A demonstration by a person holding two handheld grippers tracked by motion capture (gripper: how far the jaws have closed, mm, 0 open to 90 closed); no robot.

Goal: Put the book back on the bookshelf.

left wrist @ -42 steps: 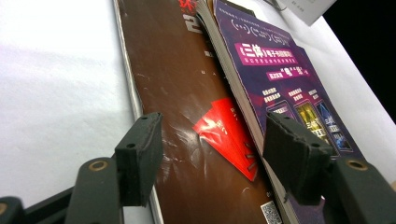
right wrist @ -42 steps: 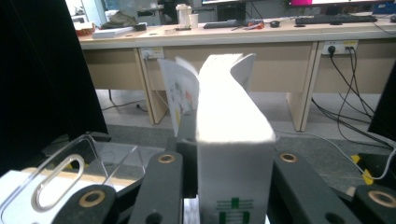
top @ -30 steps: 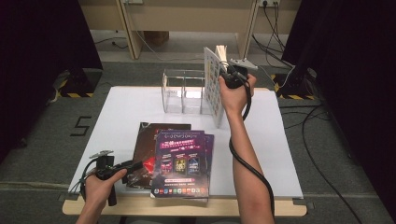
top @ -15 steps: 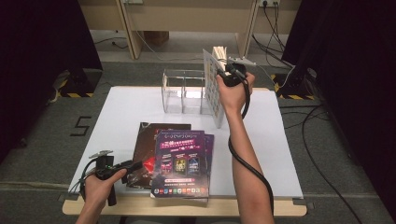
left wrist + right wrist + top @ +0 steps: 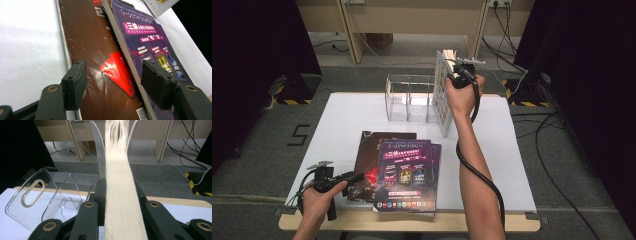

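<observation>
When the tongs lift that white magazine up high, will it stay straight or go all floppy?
Probably floppy. The white magazine is a thin stack of soft pages, and above the right tongs its top pages already fan apart. It likely stays up because the tongs pinch it. Its cover looks glossy, so it might slip.

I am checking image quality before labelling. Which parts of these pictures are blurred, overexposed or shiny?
Right gripper view: the page edges of the magazine in the right gripper are overexposed and soft near the top. Left gripper view: the brown magazine cover shows glare, and the near jaws of the left gripper are slightly soft. High view: the white table is bright and the room sides are dark.
</observation>
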